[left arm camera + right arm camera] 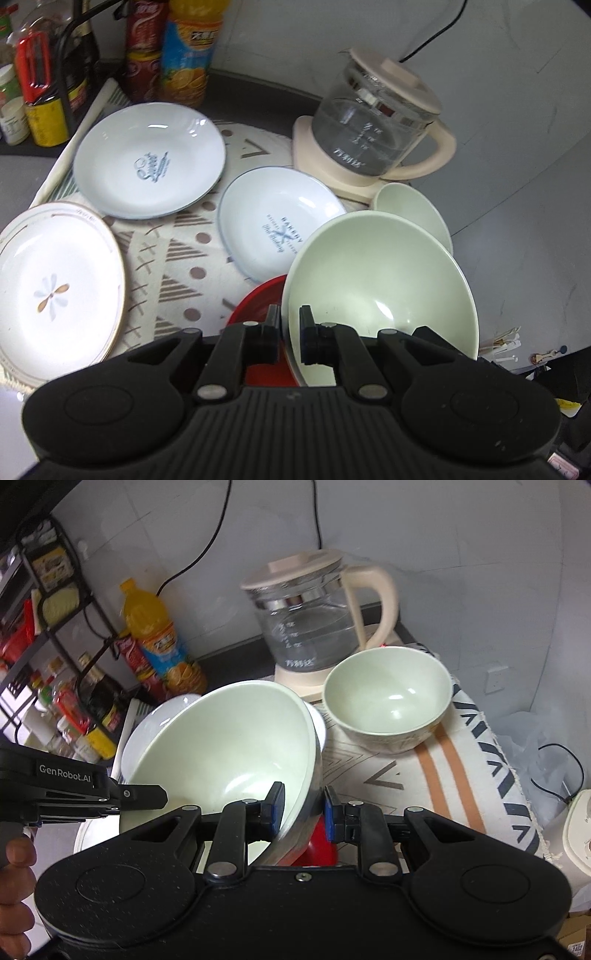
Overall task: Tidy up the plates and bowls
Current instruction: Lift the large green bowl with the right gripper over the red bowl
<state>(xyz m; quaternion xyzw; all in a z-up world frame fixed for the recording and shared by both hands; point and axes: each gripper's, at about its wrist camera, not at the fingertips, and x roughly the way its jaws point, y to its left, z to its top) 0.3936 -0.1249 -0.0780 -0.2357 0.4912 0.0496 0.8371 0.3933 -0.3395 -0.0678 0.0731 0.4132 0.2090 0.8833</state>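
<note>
My left gripper [289, 325] is shut on the near rim of a large pale green bowl [380, 291], tilted above a red bowl [258, 306]. In the right wrist view my right gripper [304, 808] straddles the same bowl's [221, 749] other rim with a gap at its right pad, so it looks open. The left gripper [147, 797] shows there at the left. A smaller green bowl [388, 698] stands upright beyond, also in the left wrist view [413, 214]. Two white plates with blue print [147, 158] [277, 225] and a gold-rimmed flower plate [55, 288] lie on the patterned cloth [177, 266].
A glass kettle on a cream base [373, 125] [314, 624] stands at the back. An orange juice bottle [188, 51] [162, 642], a red bottle [144, 48] and a rack of condiment jars [33, 81] [55, 686] stand at the back left. A white appliance [576, 830] is right.
</note>
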